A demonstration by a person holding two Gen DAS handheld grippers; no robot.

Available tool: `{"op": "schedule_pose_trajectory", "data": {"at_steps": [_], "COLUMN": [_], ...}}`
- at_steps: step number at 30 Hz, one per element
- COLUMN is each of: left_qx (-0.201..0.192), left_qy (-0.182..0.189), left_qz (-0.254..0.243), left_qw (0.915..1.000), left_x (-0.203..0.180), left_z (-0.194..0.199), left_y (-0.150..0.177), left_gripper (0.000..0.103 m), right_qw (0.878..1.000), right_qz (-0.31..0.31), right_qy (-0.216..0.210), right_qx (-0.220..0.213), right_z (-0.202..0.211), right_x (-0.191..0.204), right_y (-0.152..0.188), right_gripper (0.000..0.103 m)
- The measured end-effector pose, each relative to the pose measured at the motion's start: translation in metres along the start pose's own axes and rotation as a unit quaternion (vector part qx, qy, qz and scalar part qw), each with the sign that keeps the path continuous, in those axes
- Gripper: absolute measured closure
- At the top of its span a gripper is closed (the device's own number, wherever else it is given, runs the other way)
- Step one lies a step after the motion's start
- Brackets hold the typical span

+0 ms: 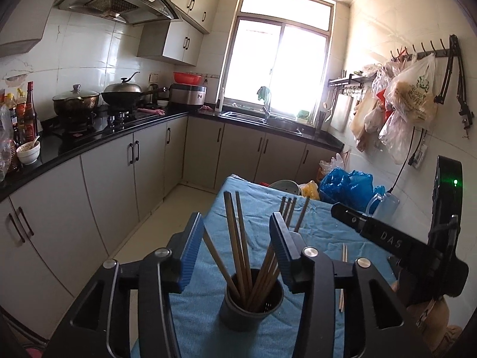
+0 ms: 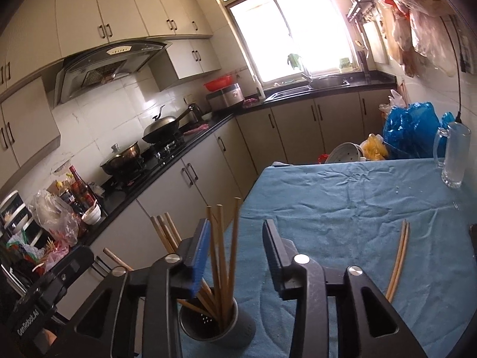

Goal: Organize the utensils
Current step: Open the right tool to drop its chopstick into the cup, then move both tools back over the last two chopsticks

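A grey utensil cup (image 1: 252, 305) stands on the blue cloth, holding several wooden chopsticks (image 1: 238, 238). My left gripper (image 1: 237, 232) is open above the cup, its fingers on either side of the chopsticks, gripping nothing. In the right wrist view the same cup (image 2: 219, 325) sits low left, chopsticks (image 2: 222, 247) sticking up between my right gripper's fingers. My right gripper (image 2: 235, 253) is open and empty. A loose pair of chopsticks (image 2: 398, 264) lies on the cloth to the right; it also shows in the left wrist view (image 1: 342, 277).
The table under the blue cloth (image 2: 342, 203) has a glass mug (image 2: 453, 155) at its far right. Blue plastic bags (image 2: 413, 129) and a metal pot (image 2: 344, 153) sit beyond the far edge. Kitchen counter (image 1: 89, 141) and cabinets run along the left.
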State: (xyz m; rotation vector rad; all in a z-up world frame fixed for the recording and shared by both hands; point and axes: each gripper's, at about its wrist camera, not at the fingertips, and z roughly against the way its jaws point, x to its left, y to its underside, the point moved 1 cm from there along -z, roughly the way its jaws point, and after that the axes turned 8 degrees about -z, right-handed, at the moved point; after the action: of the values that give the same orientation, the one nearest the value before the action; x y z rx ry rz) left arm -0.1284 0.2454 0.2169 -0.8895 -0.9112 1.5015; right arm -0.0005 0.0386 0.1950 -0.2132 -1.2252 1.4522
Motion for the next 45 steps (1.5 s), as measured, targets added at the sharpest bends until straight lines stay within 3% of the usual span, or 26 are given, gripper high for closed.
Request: {"op": "schedule_pose_trajectory", "data": {"at_steps": [12,30,37,43,45], "left_qx": [0.011,0.058,0.108,0.179,0.209], "left_qy": [-0.013,0.039,0.088,0.137,0.140], "left_qz": [-0.068,-0.140,-0.139,-0.117,-0.113], "left_qw": [0.9976,0.9876,0.9804,0.9671,0.9612], "left_x": [-0.058,-0.148,-0.185,-0.223,-0.236], "left_z": [0.013,-0.007,-0.046,-0.117,-0.150], "left_y": [0.023,0.045,0.061,0.078,0.085], "left_gripper": [0.046,0.038,0.038,0.039,0.045], "right_qw": [0.997,0.988,0.981,0.974,0.972], "right_qz": [-0.059,-0.119,-0.141,-0.166,-0.177], "right_qy": [0.054,0.097,0.131,0.151,0.151], "right_qx": [-0.002,-0.031,-0.038,-0.030,-0.027], "right_z": [0.039,0.090,0.086,0.066,0.062], "right_x": [-0.077,-0.174,-0.226,-0.282,-0.298], "right_y": [0.018,0.033,0.044,0.050,0.052], "right_gripper": [0.059,0.051,0.051,0.051,0.051]}}
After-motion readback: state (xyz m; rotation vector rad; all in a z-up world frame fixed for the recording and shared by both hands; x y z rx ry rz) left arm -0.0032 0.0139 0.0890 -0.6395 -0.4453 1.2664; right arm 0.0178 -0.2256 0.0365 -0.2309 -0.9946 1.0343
